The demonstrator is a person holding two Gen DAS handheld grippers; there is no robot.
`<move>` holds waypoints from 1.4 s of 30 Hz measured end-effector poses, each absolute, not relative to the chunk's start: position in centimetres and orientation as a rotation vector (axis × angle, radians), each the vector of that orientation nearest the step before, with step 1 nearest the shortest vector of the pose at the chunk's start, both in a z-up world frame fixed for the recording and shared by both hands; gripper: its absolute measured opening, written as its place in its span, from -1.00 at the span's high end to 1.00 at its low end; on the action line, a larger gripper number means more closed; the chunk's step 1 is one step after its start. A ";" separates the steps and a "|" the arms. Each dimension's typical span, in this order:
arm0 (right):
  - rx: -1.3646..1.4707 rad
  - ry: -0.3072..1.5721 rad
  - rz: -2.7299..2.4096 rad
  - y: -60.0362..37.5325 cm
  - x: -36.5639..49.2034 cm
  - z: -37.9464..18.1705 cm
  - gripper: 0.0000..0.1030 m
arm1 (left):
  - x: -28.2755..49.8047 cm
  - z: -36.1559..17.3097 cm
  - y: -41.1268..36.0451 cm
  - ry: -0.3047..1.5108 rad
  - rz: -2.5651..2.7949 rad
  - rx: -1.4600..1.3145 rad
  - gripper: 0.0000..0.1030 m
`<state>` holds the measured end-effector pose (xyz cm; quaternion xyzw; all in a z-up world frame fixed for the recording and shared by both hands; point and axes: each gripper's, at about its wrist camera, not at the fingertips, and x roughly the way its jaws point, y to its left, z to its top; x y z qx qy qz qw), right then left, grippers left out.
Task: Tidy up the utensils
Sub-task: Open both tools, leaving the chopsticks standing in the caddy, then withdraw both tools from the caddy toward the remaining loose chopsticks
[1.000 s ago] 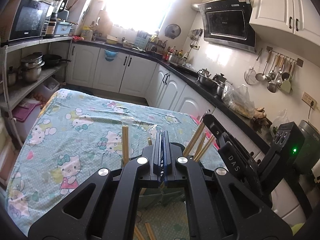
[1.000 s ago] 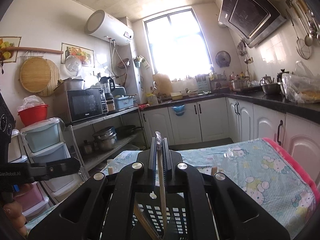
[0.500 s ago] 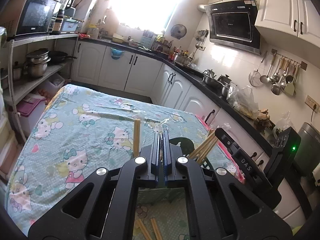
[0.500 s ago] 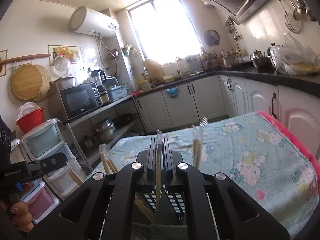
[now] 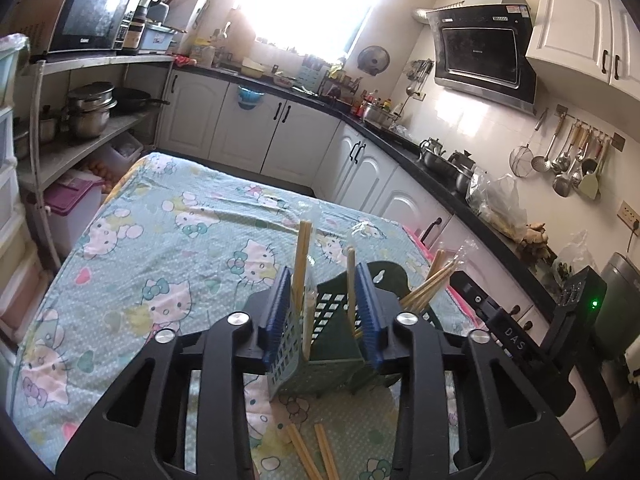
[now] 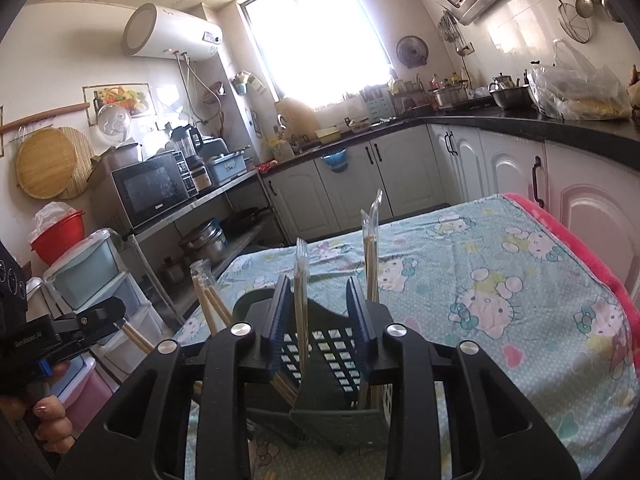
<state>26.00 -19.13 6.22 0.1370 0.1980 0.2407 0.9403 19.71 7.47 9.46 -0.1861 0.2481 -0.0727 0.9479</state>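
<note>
A dark green perforated utensil holder [image 5: 332,344] stands on the Hello Kitty tablecloth [image 5: 168,248], with several wrapped wooden chopstick pairs [image 5: 300,256] standing in its compartments. My left gripper [image 5: 326,308] is open, its blue pads on either side of the holder's top. In the right wrist view the holder [image 6: 324,352] sits between the open jaws of my right gripper [image 6: 320,320], and a wrapped chopstick pair [image 6: 301,292] stands free between them. Two loose chopsticks [image 5: 316,456] lie on the cloth below the left gripper.
The table's pink-edged right side [image 6: 580,248] runs close to white cabinets [image 6: 512,176] and a black counter. A metal shelf with a microwave [image 6: 150,192] and pots stands left of the table. The other gripper's body [image 5: 516,340] is at the holder's right.
Both grippers have opened. The right gripper let go of the wrapped chopstick pair, which now stands in the holder. Both cameras tilted down toward the holder.
</note>
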 end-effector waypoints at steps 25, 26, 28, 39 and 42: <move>0.260 0.480 0.491 -20.5 23.2 5.2 0.03 | 17.3 8.4 9.0 0.485 -0.138 -0.431 -0.79; 0.260 0.481 0.491 -20.6 23.1 5.2 0.03 | 17.1 8.4 9.0 0.484 -0.136 -0.430 -0.79; 0.258 0.483 0.490 -20.6 22.9 5.1 0.00 | 17.0 8.4 9.2 0.484 -0.134 -0.431 -0.79; 0.243 0.499 0.484 -21.1 21.9 4.5 -0.06 | 16.0 7.3 9.6 0.506 -0.126 -0.441 -0.79; 0.237 0.513 0.484 -21.3 21.6 4.1 -0.07 | 15.8 7.0 9.7 0.511 -0.124 -0.443 -0.79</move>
